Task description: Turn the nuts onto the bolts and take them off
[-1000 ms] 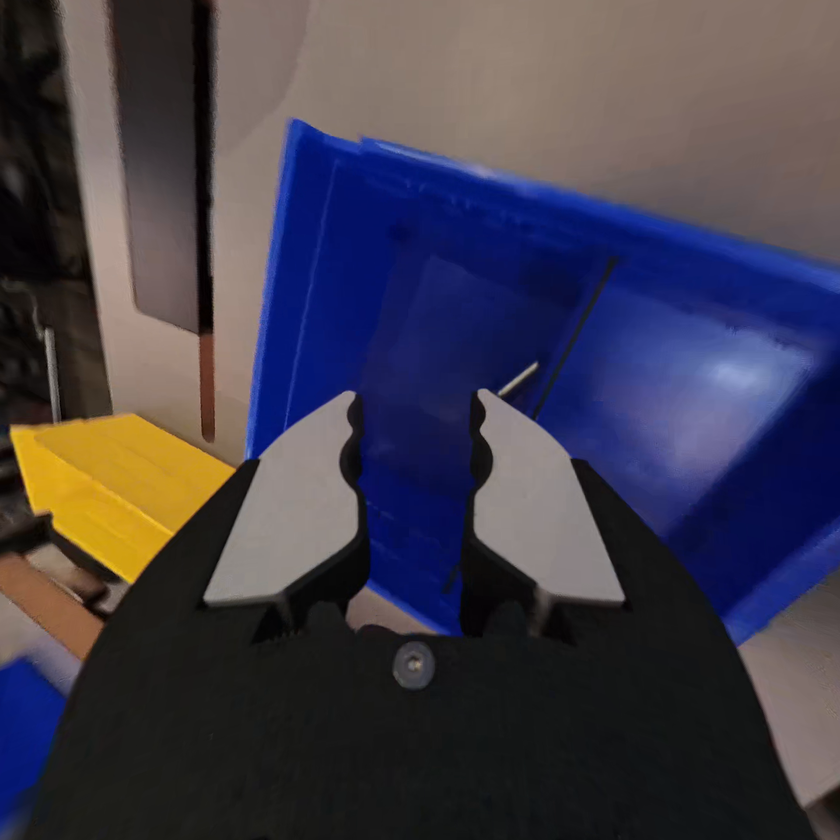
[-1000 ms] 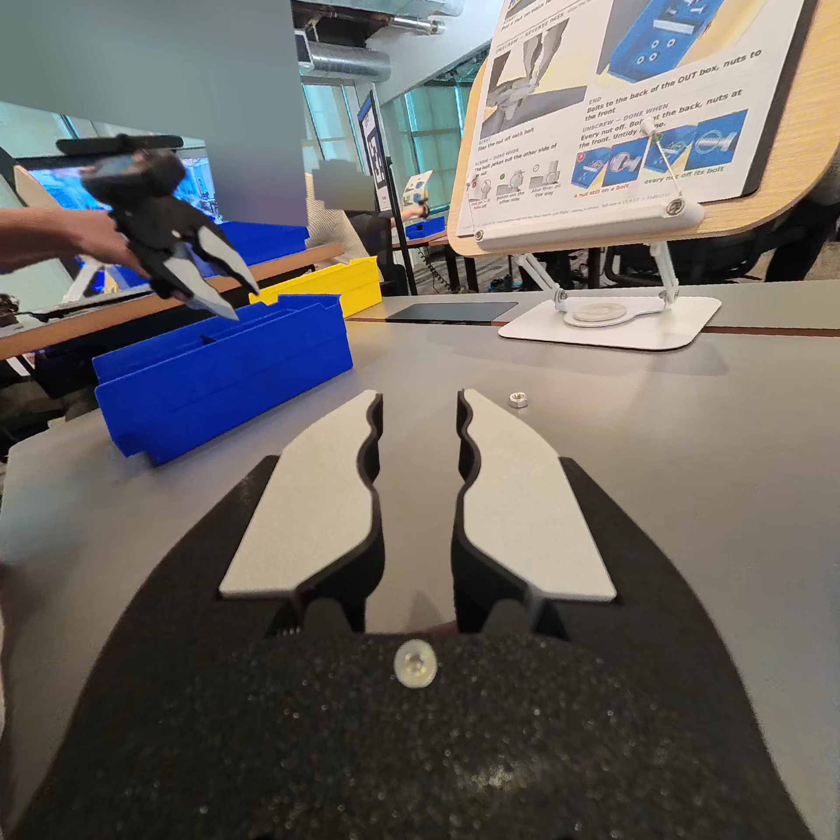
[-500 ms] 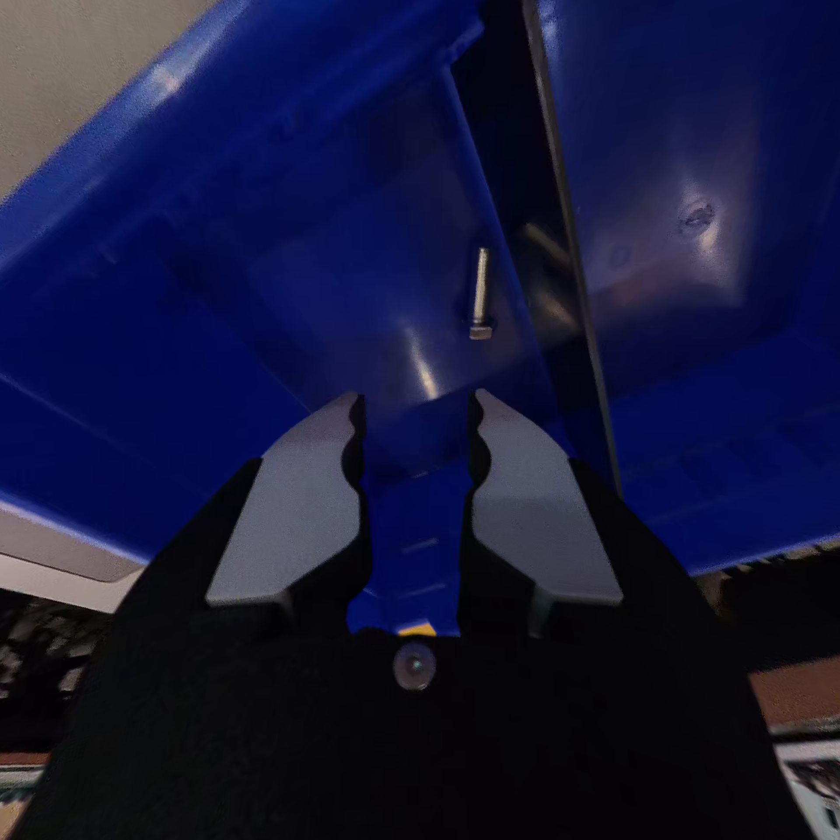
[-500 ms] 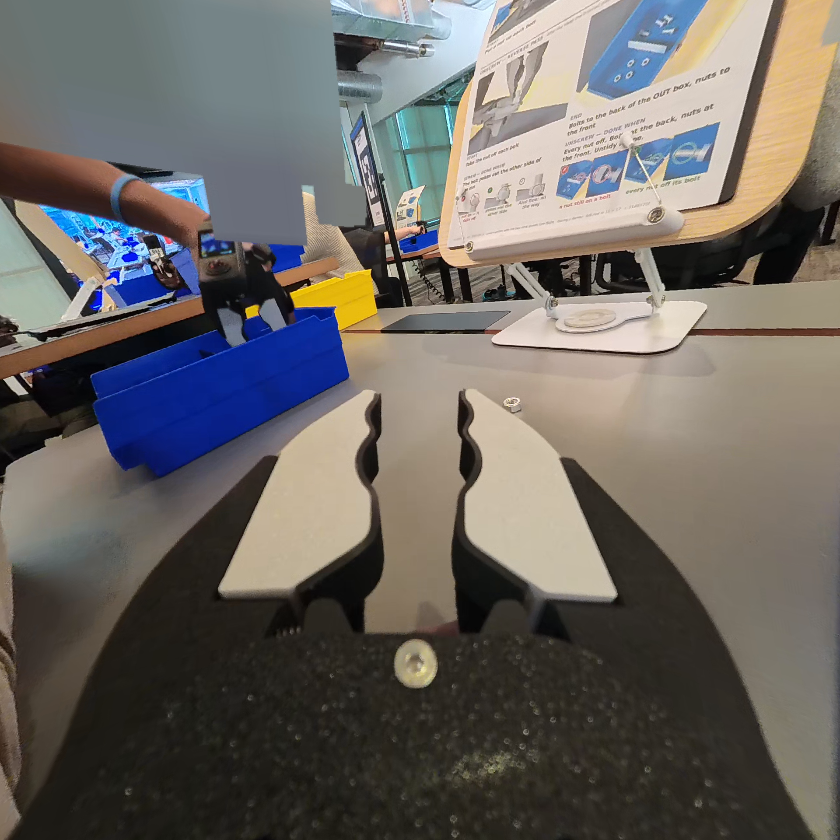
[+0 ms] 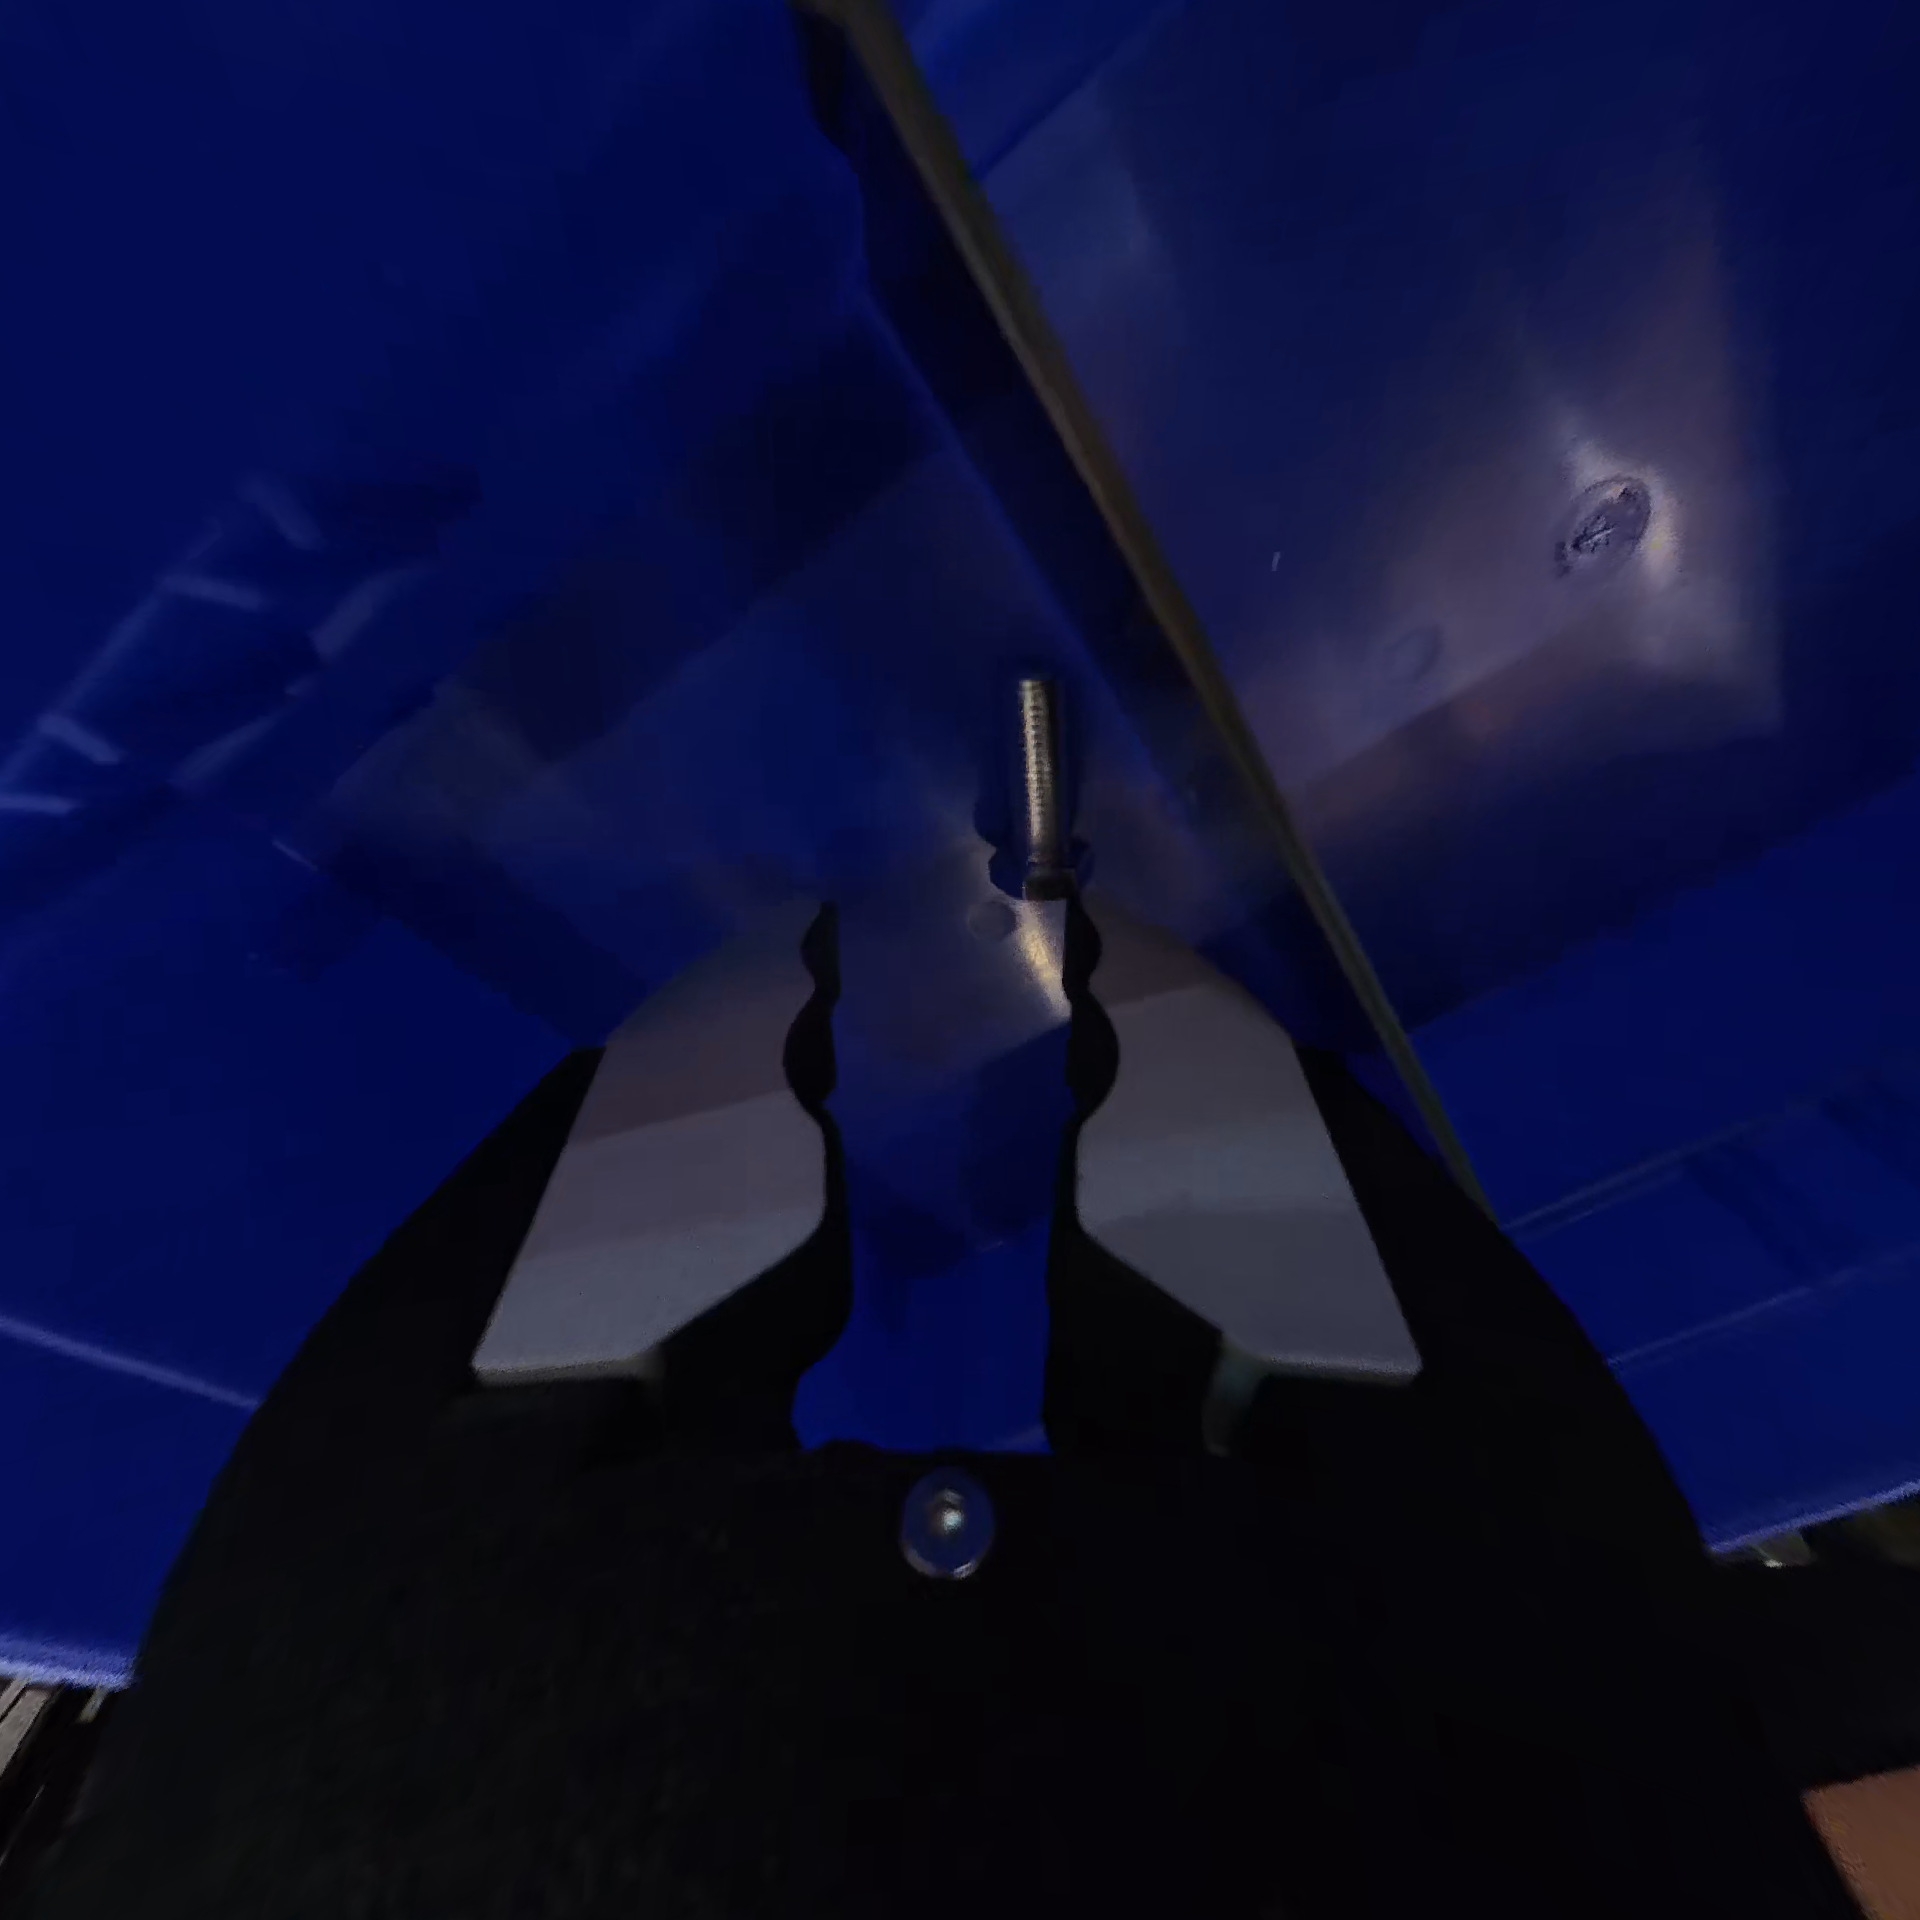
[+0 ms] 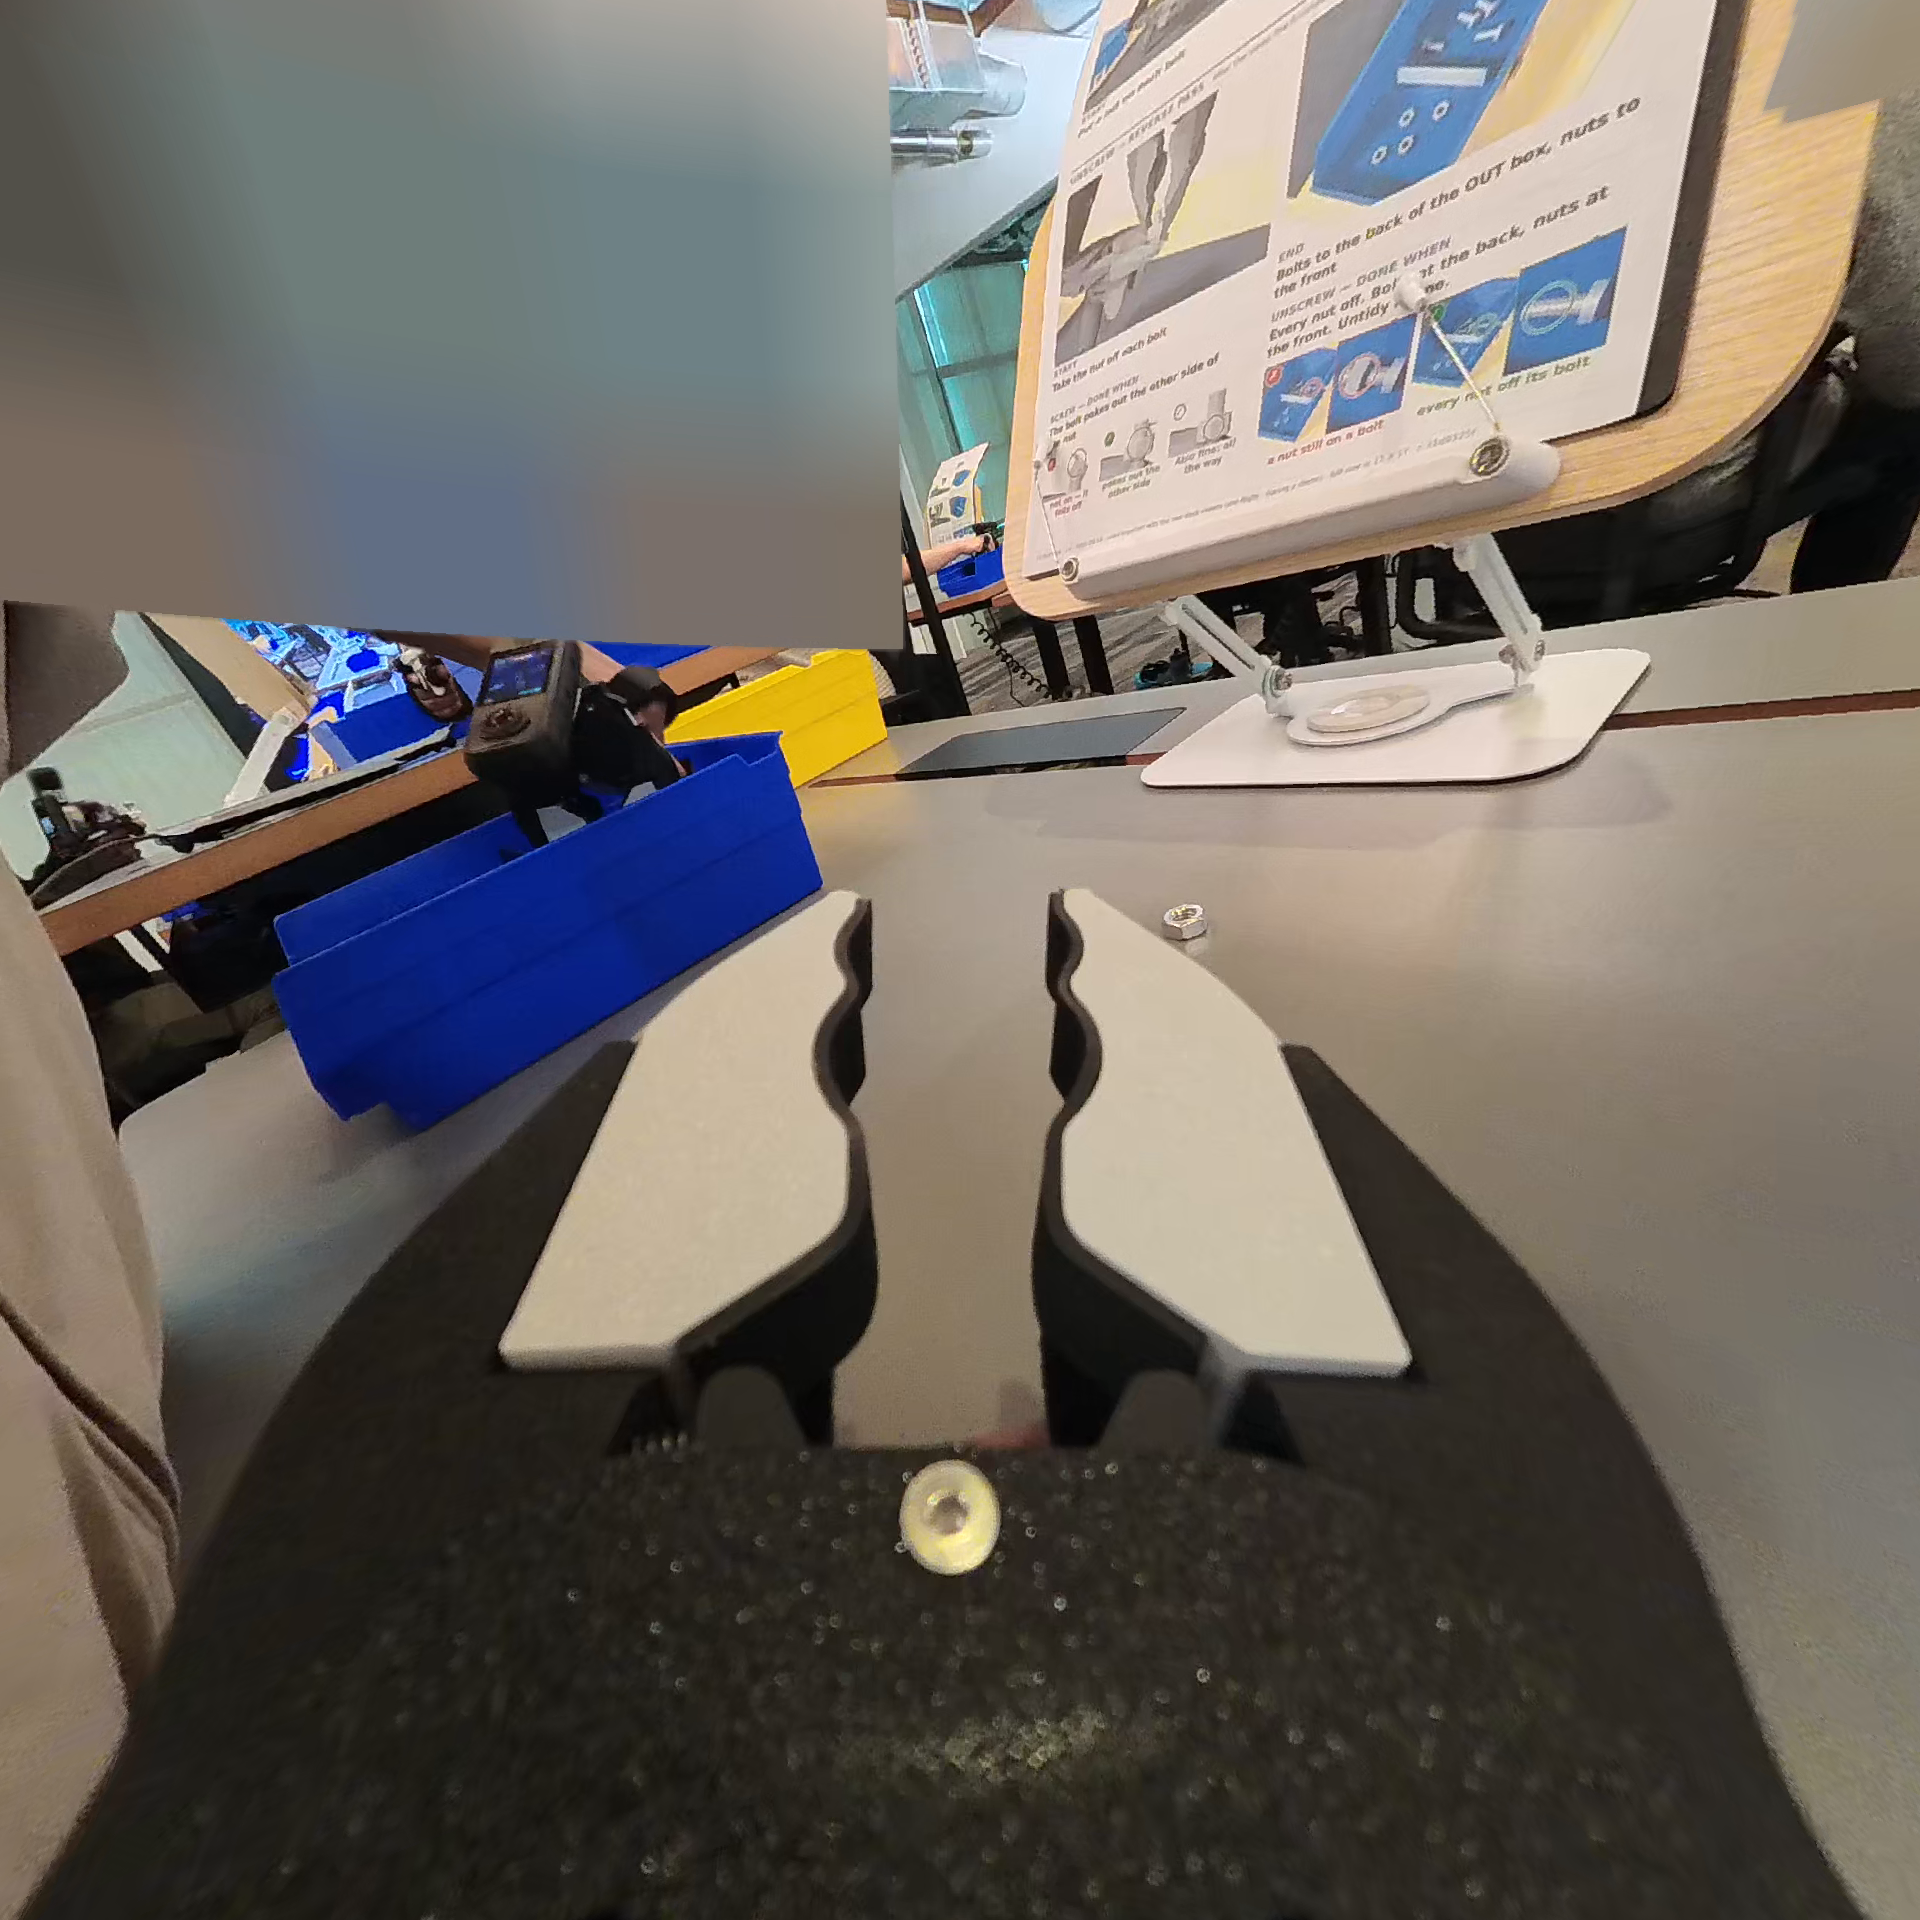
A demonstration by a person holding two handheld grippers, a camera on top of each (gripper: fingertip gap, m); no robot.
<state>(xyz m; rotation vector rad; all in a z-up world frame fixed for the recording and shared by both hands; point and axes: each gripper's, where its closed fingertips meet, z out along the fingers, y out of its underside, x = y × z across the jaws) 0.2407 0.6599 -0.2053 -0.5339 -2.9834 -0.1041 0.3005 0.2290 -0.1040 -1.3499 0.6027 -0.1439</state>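
Observation:
My left gripper (image 5: 945, 920) is open and reaches down into the blue bin (image 5: 416, 520). A silver bolt (image 5: 1041, 784) lies on the bin floor just beyond my right fingertip, its head toward me, next to a thin dark divider (image 5: 1122, 540). My right gripper (image 6: 956, 909) is open and empty, low over the grey table. A silver nut (image 6: 1183, 921) lies on the table just right of its right fingertip. In the right wrist view the blue bin (image 6: 540, 935) stands at the left with the left gripper (image 6: 566, 743) dipped into it.
A document stand (image 6: 1392, 717) with an instruction sheet stands at the back right of the grey table (image 6: 1558, 1039). A dark mat (image 6: 1039, 740) lies behind the bin. A yellow bin (image 6: 800, 707) sits farther back. Cloth of a sleeve (image 6: 62, 1247) fills the left edge. Left tips to right tips: about 45 cm.
My left gripper has swung over the blue bin and lowered into it, closing on the bolt. My right gripper has stayed low over the table, tilting slightly.

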